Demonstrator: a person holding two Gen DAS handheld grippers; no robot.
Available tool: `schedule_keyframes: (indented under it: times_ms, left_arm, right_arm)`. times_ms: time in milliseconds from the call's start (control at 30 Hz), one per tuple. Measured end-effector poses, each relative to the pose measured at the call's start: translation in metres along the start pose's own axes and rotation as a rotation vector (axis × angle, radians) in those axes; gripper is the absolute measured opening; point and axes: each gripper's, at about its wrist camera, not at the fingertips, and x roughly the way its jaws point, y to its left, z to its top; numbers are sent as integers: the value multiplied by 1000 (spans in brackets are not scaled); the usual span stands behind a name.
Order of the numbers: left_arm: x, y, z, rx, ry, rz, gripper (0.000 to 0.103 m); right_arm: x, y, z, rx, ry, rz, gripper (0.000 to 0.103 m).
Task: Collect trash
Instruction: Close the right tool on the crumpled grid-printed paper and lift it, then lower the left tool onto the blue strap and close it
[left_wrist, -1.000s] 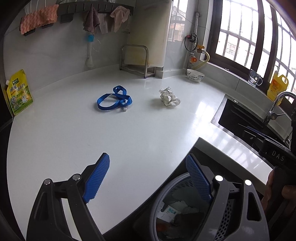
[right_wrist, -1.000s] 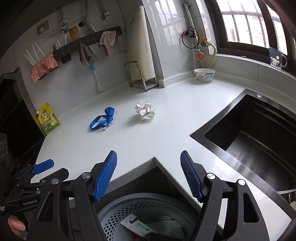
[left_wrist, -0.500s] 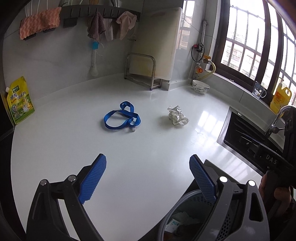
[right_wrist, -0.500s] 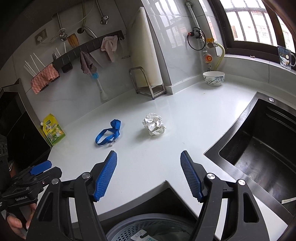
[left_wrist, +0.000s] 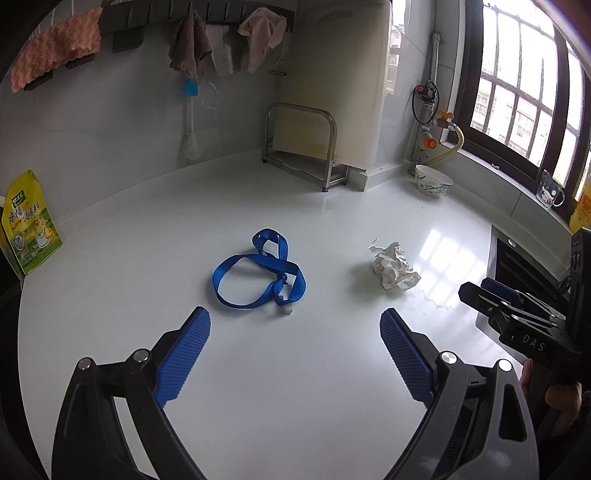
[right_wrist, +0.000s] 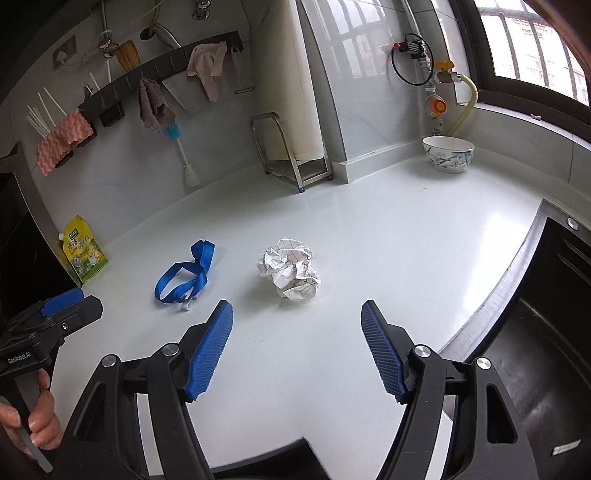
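A blue strap (left_wrist: 280, 281) (right_wrist: 184, 282) lies looped on the white counter (left_wrist: 147, 295). A crumpled ball of checked paper (left_wrist: 393, 266) (right_wrist: 290, 271) lies to its right. My left gripper (left_wrist: 295, 317) hovers just short of the strap, its jaws opening with nothing between them. My right gripper (right_wrist: 296, 306) hangs just short of the paper, open and empty. Each gripper shows at the edge of the other's view, held by a hand (right_wrist: 37, 424).
A black sink (right_wrist: 535, 332) is sunk into the counter at right. At the back stand a bowl (right_wrist: 448, 153), a metal rack (left_wrist: 301, 147) with a cutting board, and a yellow pouch (left_wrist: 31, 229) at left. Cloths hang on a wall rail (left_wrist: 192, 44).
Both grippers have moved forward over the counter, closer to the strap and the paper. The grey bin with trash below them has dropped out of view. The left jaws stand wider.
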Motion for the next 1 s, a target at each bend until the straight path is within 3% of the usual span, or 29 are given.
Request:
schedule_keyframes:
  times_ms: [133, 400, 533, 867, 900, 967, 1000]
  left_arm:
    - [25, 10, 9, 10, 15, 23, 94]
    - [63, 28, 15, -27, 32, 74, 94]
    - [77, 31, 16, -40, 63, 57, 95]
    - [96, 34, 19, -43, 88, 96, 95]
    - [98, 33, 19, -39, 90, 102, 95]
    - [101, 32, 18, -34, 92, 114, 95]
    - [102, 31, 18, -30, 93, 118, 95]
  right_arm:
    - [33, 4, 15, -19, 61, 48, 72]
    - [87, 13, 30, -47, 126, 22, 72]
    - [109, 14, 34, -63, 155, 1, 72]
    - [127, 14, 38, -69, 155, -41, 72]
    - [126, 15, 38, -78, 153, -45, 69]
    - [128, 18, 37, -100, 168, -63, 48]
    - [128, 20, 37, -109, 173, -68, 47]
